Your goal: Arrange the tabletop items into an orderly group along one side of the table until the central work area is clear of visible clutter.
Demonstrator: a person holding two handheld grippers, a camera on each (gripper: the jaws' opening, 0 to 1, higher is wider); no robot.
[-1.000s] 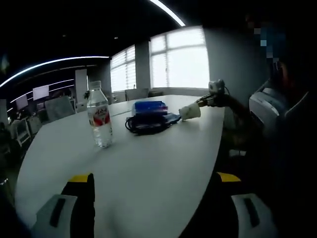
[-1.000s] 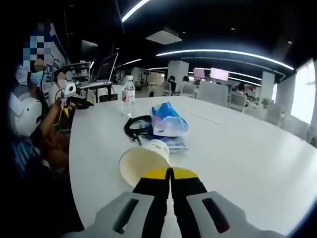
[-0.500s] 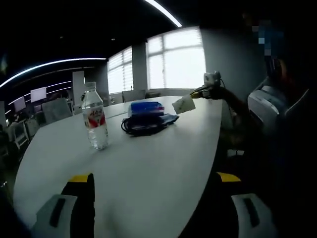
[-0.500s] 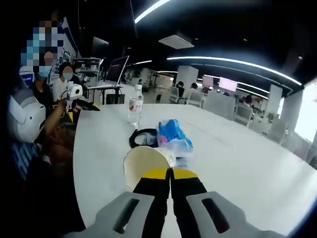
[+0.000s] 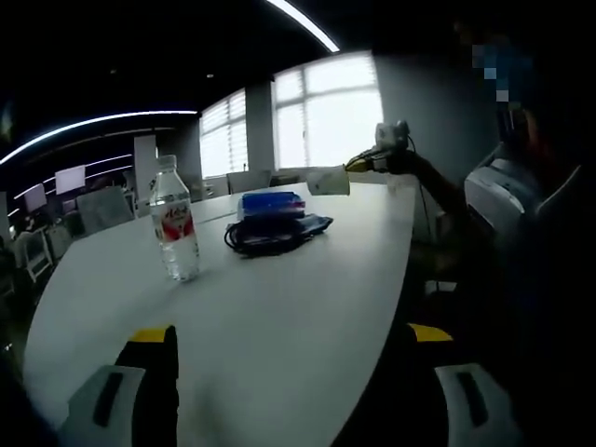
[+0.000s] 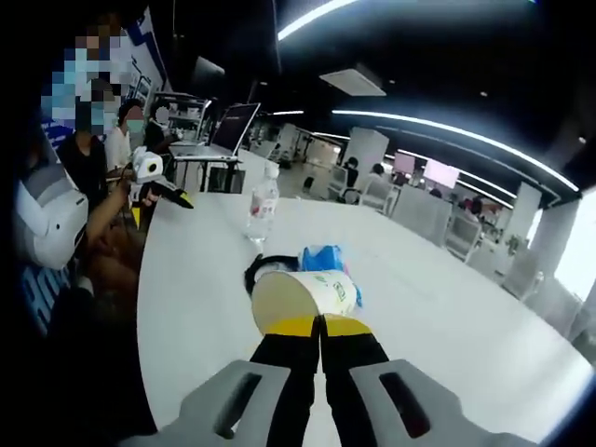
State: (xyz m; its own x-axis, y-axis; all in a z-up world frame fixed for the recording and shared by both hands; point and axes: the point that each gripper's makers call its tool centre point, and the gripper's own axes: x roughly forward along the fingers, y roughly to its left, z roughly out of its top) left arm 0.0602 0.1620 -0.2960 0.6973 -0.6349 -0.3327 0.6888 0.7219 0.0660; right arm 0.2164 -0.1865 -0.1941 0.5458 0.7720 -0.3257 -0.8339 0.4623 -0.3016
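The white tabletop [image 5: 279, 307] carries a bottle [image 5: 174, 231] near its far left edge and, nearer the right edge, a blue pack [image 5: 272, 204] lying on a black cable [image 5: 261, 239]. The right gripper [image 6: 319, 328] pinches a paper cup [image 6: 303, 296] by its rim, lifted above the tabletop. The left gripper [image 5: 289, 340] hangs spread and empty. A thin rim pinch could crush the cup or let it slip. What the blue pack is stays unclear.
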